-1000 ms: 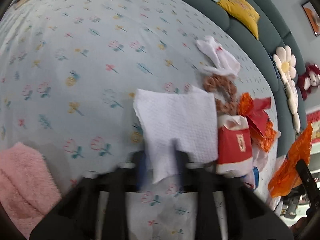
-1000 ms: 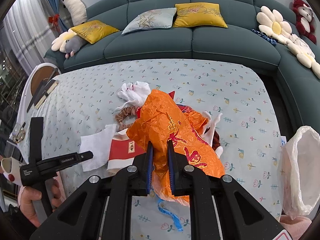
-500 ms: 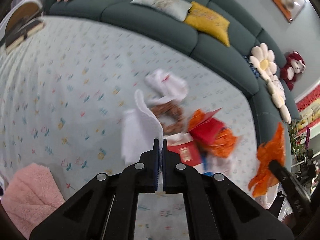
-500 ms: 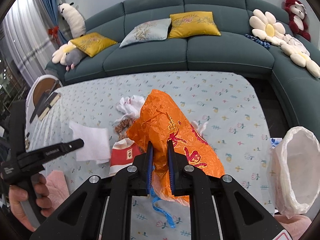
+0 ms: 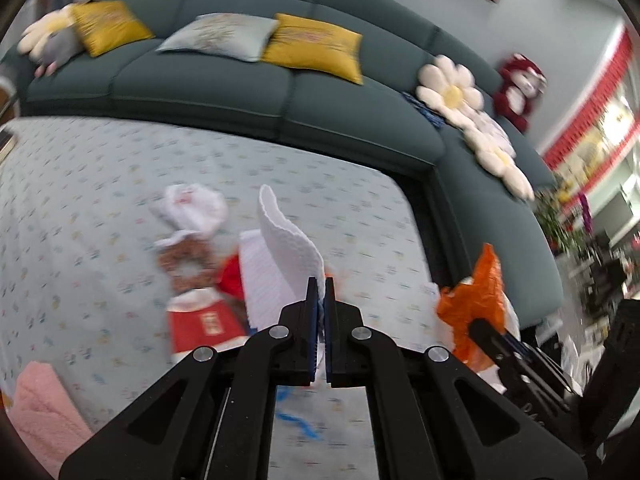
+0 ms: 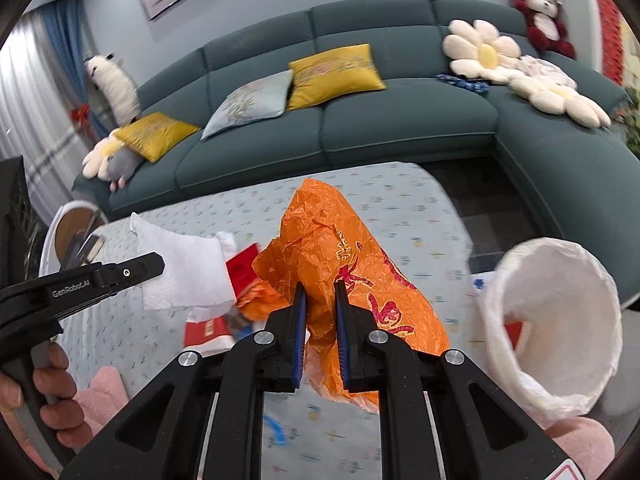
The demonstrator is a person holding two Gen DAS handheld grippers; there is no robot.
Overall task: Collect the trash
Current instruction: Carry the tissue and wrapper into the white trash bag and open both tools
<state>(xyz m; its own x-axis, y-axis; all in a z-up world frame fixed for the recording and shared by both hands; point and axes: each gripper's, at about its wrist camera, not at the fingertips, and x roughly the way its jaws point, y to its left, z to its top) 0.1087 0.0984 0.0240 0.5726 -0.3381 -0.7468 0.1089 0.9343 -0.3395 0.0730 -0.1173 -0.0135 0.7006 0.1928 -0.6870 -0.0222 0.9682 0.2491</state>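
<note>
Now that the white paper towel [image 5: 280,256] hangs in the air, lifted clear of the trash pile [image 5: 200,280] where it lay flat a second ago, the left hand-held gripper [image 5: 320,312] is clamped on its lower edge. The right hand-held gripper [image 6: 320,320] stays closed on the orange plastic bag [image 6: 340,256], raised above the patterned bench [image 6: 420,216]. Both pieces look ready to drop. The white-lined bin [image 6: 560,320] gapes just right of the orange bag, mouth tilted toward the camera, with open air between them. A red packet [image 5: 200,320] and crumpled tissue [image 5: 188,208] remain left of the towel.
</note>
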